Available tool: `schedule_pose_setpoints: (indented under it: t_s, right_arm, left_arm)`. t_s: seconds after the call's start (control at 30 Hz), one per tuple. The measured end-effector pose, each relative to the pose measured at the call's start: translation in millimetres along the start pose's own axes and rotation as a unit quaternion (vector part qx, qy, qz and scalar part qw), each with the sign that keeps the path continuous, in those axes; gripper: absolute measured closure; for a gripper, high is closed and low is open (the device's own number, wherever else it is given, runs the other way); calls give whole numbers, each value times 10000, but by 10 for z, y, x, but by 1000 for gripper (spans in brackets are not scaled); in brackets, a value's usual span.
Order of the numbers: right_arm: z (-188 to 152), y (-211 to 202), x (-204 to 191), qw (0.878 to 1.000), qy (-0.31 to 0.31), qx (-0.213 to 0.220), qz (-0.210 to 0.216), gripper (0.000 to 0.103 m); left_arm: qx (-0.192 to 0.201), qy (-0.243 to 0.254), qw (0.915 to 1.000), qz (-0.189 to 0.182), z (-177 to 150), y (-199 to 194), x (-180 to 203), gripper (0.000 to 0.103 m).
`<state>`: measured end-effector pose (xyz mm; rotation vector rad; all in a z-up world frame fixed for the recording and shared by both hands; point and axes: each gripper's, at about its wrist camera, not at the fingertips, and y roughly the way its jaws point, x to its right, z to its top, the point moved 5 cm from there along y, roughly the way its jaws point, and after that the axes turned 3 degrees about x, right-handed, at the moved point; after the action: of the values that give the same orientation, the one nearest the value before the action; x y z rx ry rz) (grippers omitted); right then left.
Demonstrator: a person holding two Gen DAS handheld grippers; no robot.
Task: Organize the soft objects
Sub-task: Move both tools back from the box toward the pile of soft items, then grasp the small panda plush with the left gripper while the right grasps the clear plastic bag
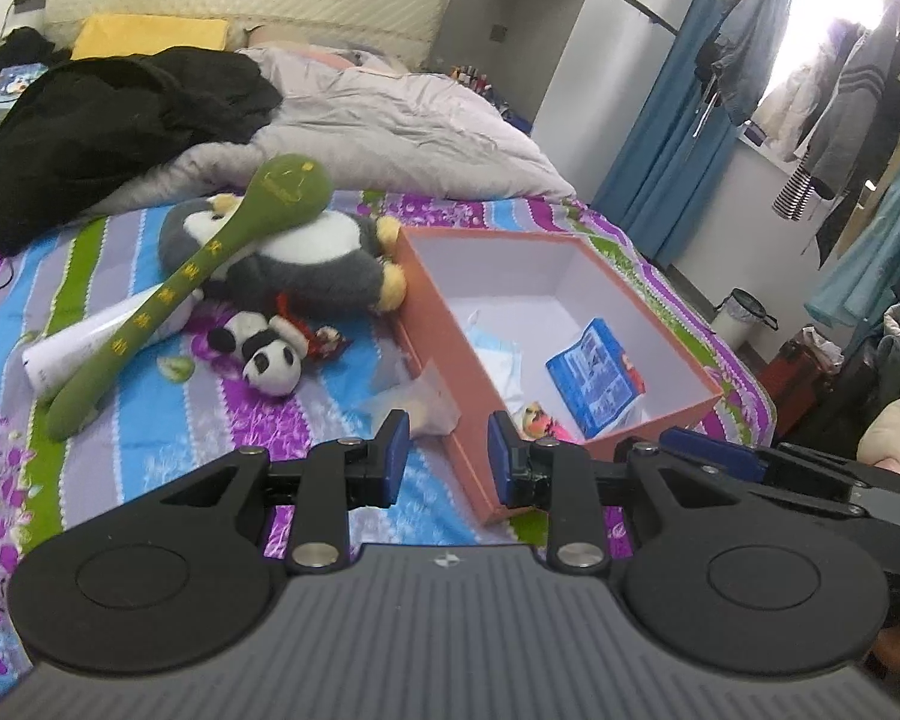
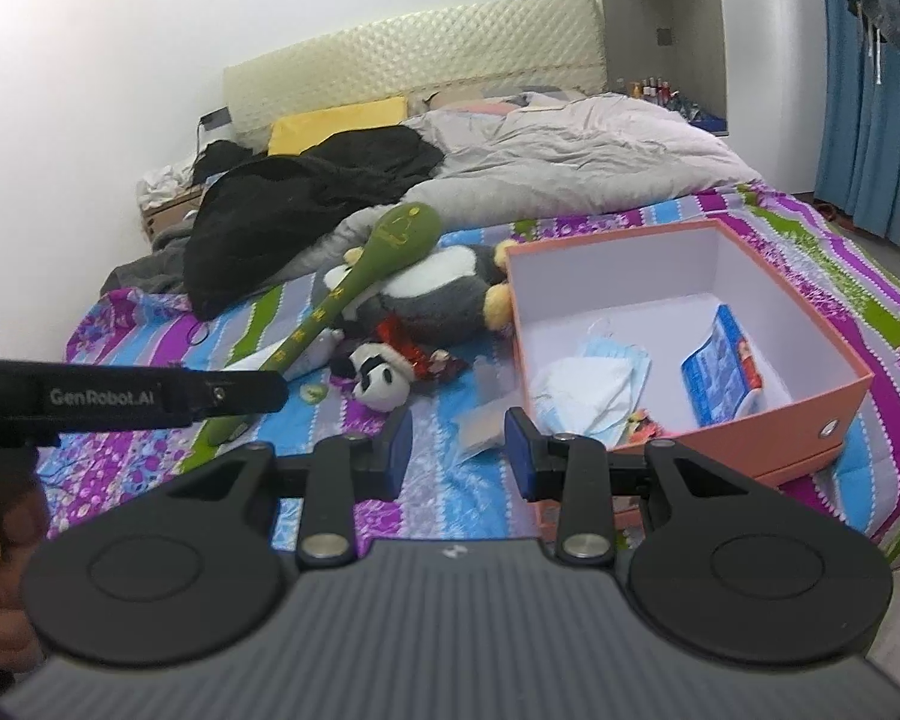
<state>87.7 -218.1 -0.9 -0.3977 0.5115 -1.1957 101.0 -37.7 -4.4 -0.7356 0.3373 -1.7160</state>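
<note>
An open orange box (image 1: pixel 444 324) (image 2: pixel 840 378) sits on the striped bed, holding face masks (image 2: pixel 594 384), a blue packet (image 1: pixel 594 378) (image 2: pixel 720 372) and a small colourful item (image 1: pixel 537 420). Left of it lie a grey penguin plush (image 1: pixel 306 264) (image 2: pixel 432 300), a long green plush spoon (image 1: pixel 198 276) (image 2: pixel 354 288) across it, and a small panda plush (image 1: pixel 270 360) (image 2: pixel 381 381). My left gripper (image 1: pixel 447 459) is open and empty above the box's near left wall. My right gripper (image 2: pixel 459 453) is open and empty, just left of the box. A clear plastic wrapper (image 1: pixel 414 402) (image 2: pixel 480 426) lies between.
A grey duvet (image 1: pixel 390 120) and black clothing (image 1: pixel 120 114) are piled at the bed's far end. A white tube (image 1: pixel 90 342) lies under the spoon. Hanging clothes (image 1: pixel 840 90) and a small bin (image 1: pixel 744 318) stand right of the bed. The left gripper's body (image 2: pixel 126 399) crosses the right view.
</note>
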Motion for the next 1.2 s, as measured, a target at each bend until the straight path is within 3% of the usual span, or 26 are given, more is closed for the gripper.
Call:
schedule_pose_setpoints:
  t_s: [0.47, 0.73, 0.87, 1.03, 1.07, 1.13, 1.2]
  right_arm:
    - [-475, 70, -270, 9993, 81, -377, 37, 66]
    - [-545, 240, -365, 9985, -144, -534, -48, 66]
    - [-564, 418, -367, 9973, -270, -678, -105, 66]
    - [-560, 700, -348, 9951, -445, -870, -171, 66]
    - [-562, 757, -348, 9945, -471, -915, -167, 65]
    - [-568, 890, -345, 9938, -491, -987, -168, 48]
    - [-576, 1020, -347, 9933, -513, -1020, -167, 43]
  left_arm:
    - [-103, -334, 9986, 387, -406, -184, -399, 70]
    - [-243, -667, 9958, 585, -627, -141, -655, 70]
    - [-339, -878, 9936, 618, -646, -3, -783, 59]
    - [-443, -1089, 9910, 633, -620, 259, -937, 56]
    - [-470, -1123, 9905, 640, -613, 322, -975, 55]
    - [-530, -1195, 9891, 675, -594, 448, -1053, 54]
    - [-609, -1261, 9875, 725, -576, 606, -1149, 54]
